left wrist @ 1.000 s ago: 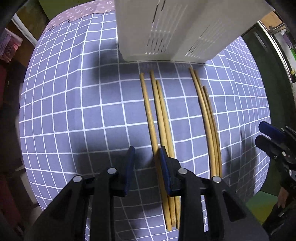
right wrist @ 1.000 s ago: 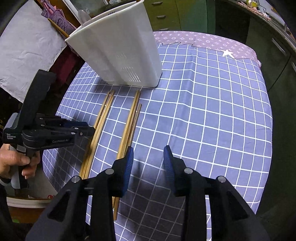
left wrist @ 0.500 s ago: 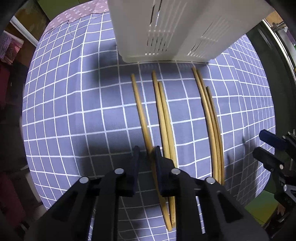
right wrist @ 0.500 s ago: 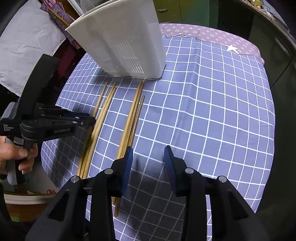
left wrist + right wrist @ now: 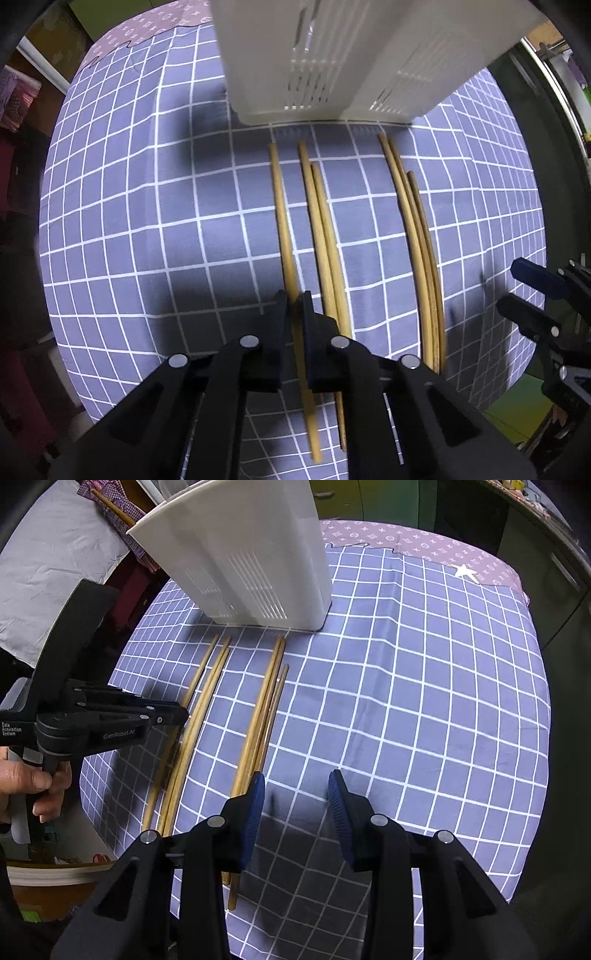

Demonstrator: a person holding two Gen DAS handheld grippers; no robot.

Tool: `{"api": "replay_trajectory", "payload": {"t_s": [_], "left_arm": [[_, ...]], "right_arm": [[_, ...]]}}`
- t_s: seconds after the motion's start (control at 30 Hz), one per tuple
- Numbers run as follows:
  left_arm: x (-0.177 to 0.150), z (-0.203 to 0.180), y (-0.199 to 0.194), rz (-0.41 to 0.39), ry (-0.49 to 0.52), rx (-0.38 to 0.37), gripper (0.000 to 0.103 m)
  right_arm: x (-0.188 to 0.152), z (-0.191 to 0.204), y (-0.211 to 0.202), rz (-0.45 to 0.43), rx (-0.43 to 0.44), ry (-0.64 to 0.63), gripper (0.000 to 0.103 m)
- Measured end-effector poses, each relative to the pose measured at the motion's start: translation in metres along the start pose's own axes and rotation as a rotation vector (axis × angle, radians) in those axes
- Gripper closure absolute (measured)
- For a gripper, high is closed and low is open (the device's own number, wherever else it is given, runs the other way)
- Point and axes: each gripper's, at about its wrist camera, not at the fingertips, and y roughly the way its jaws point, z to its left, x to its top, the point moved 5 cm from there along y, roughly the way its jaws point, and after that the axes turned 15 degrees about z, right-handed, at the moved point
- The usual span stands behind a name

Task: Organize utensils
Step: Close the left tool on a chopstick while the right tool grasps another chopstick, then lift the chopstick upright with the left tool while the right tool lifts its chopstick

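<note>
Left gripper (image 5: 294, 300) jaws clenched on leftmost chopstick (image 5: 281, 218), lying on checked tablecloth (image 5: 147, 221) before white utensil holder (image 5: 332, 55); light, stiff, slippery; grip mid-shaft. Right gripper (image 5: 295, 794) jaws released

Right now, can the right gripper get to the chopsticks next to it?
Probably yes. The right gripper is open, the nearest chopsticks lie just off its left finger, and nothing is between them.

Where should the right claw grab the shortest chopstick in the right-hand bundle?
Probably near its far end, coming from above with the right claw: there the shortest chopstick splays clear of its two neighbours, flat on the checked cloth.
</note>
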Motion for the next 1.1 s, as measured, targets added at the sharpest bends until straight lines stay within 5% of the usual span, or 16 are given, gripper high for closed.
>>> {"api": "replay_trajectory", "payload": {"t_s": [0.2,0.57,1.1], "left_arm": [[-0.016,0.011,-0.024,-0.142,0.024,-0.002,0.096],[-0.073,0.022,-0.080,-0.446,0.064,-0.027,0.096],[-0.110,0.028,-0.089,-0.588,0.088,-0.062,0.096]], "right_arm": [[0.009,0.007,0.014,0.057,0.008,-0.006,0.068],[0.032,0.023,0.039,0.145,-0.010,0.006,0.089],[0.054,0.037,0.061,0.200,-0.070,0.032,0.089]]}}
